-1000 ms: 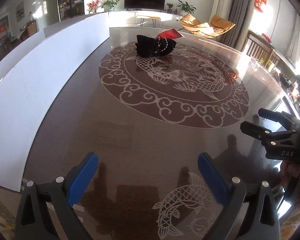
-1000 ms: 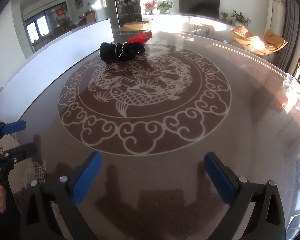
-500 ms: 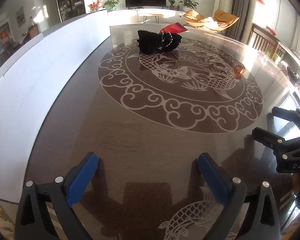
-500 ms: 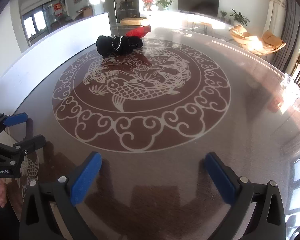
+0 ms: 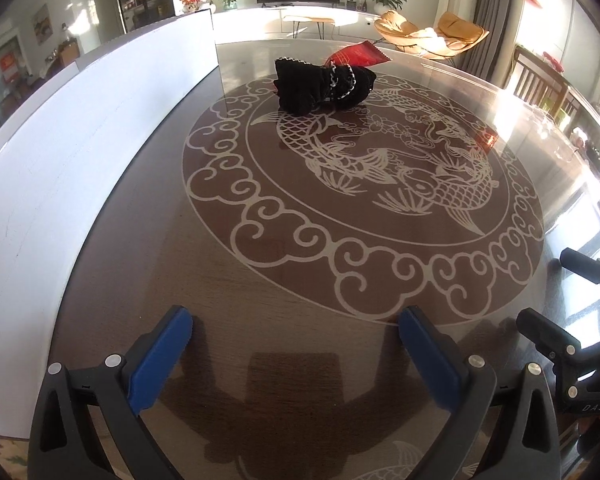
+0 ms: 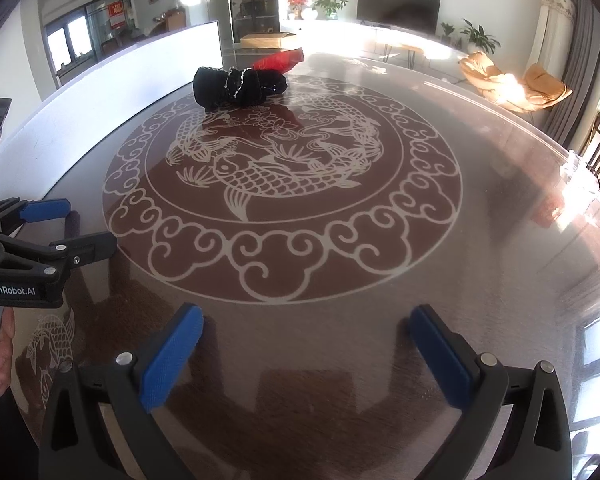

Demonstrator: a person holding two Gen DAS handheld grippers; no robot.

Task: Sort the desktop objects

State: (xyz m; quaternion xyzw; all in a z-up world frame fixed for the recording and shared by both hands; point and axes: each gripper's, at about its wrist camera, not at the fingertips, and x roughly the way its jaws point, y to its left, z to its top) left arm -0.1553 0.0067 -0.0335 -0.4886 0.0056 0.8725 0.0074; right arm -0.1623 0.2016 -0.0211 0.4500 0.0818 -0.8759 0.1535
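Observation:
A black crumpled cloth item with a beaded trim (image 5: 324, 86) lies on the far side of the round glass table (image 5: 260, 320); it also shows in the right wrist view (image 6: 238, 88). A red packet (image 5: 360, 55) lies just behind it, touching or nearly so, and shows in the right wrist view (image 6: 280, 60). My left gripper (image 5: 296, 340) is open and empty above the near table edge. My right gripper (image 6: 306, 340) is open and empty, also at the near edge. Each gripper shows at the side of the other's view.
A white board wall (image 5: 60, 152) runs along the table's left side. The table top bears a pale fish and cloud pattern (image 5: 380, 184). A small red reflection (image 5: 486, 138) glints at the right. Chairs (image 5: 540, 84) stand beyond the right rim.
Both grippers have moved forward over the table, so the black cloth and red packet look nearer and larger. Both stay open and empty.

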